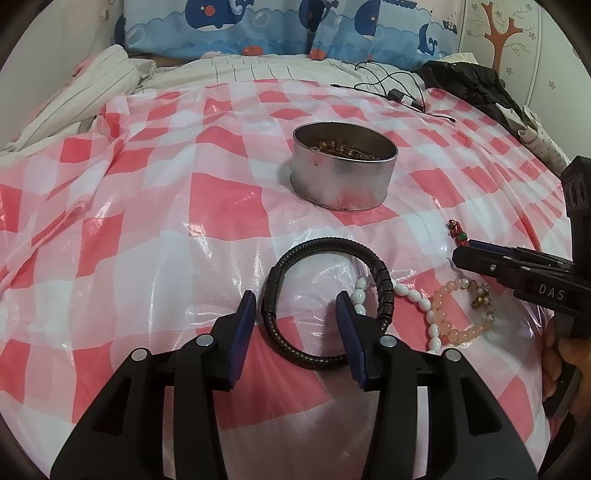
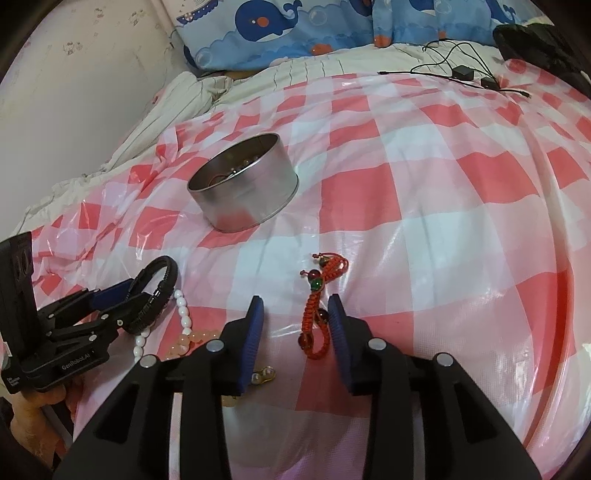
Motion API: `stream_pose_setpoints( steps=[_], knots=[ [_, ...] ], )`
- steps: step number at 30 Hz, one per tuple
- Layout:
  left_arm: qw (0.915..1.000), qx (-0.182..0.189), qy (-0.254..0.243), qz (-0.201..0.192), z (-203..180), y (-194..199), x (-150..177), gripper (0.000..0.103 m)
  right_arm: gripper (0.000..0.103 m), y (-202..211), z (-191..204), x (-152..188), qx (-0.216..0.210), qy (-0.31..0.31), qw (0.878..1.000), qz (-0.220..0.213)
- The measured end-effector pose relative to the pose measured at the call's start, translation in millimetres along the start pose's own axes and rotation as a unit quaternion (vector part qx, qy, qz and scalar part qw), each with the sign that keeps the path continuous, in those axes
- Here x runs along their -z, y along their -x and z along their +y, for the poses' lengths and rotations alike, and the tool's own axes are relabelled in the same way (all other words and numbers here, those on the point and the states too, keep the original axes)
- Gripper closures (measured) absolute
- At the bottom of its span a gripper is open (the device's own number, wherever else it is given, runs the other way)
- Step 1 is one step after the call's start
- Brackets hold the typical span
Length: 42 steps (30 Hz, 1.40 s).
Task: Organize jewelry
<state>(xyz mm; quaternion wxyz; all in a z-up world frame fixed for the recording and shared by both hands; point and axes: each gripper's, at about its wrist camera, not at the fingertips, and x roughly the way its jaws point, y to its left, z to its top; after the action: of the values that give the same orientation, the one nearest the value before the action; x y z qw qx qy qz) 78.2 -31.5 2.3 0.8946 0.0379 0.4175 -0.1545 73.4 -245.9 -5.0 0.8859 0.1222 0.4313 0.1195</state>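
Observation:
A round metal tin (image 1: 343, 170) with brown beads inside stands on the checked plastic sheet; it also shows in the right wrist view (image 2: 243, 184). My left gripper (image 1: 295, 306) is open, its fingers straddling the left side of a black braided bracelet (image 1: 384, 284) lying flat, seen also in the right wrist view (image 2: 155, 291). White oval beads (image 1: 424, 306) and a pink bead bracelet (image 1: 461, 332) lie to its right. My right gripper (image 2: 295, 314) is open around a red knotted cord bracelet (image 2: 321, 295) lying on the sheet.
Whale-print pillows (image 1: 280, 26) line the back. Black cables and a charger (image 1: 395, 92) lie behind the tin. A dark bundle of cloth (image 1: 472, 85) sits at back right. Striped bedding (image 1: 74, 96) is bunched at the left.

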Motion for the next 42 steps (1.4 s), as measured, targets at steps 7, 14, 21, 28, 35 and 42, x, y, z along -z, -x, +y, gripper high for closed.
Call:
stream_pose_setpoints(
  steps=[7, 14, 21, 28, 35, 42],
  knots=[
    [1.0, -0.002, -0.001, 0.001, 0, -1, 0, 0.06, 0.067, -2, 6, 1, 0.02, 0.015, 1.0, 0.002],
    [1.0, -0.008, 0.0, -0.004, 0, 0, 0, 0.061, 0.078, -1, 9, 1, 0.041, 0.019, 0.999, -0.005],
    [0.9992, 0.005, 0.03, -0.026, 12, 9, 1, 0.095, 0.093, 9, 1, 2, 0.018, 0.002, 0.999, -0.029],
    [0.9971, 0.01, 0.065, -0.037, 24, 11, 1, 0.095, 0.093, 18, -4, 2, -0.01, -0.009, 0.999, -0.049],
    [0.9955, 0.022, 0.077, -0.05, 29, 17, 0, 0.095, 0.093, 25, -2, 3, -0.024, -0.007, 0.998, -0.066],
    [0.9948, 0.035, 0.073, -0.061, 24, 28, -4, 0.095, 0.093, 38, 6, 0, -0.028, 0.003, 0.996, -0.088]
  ],
)
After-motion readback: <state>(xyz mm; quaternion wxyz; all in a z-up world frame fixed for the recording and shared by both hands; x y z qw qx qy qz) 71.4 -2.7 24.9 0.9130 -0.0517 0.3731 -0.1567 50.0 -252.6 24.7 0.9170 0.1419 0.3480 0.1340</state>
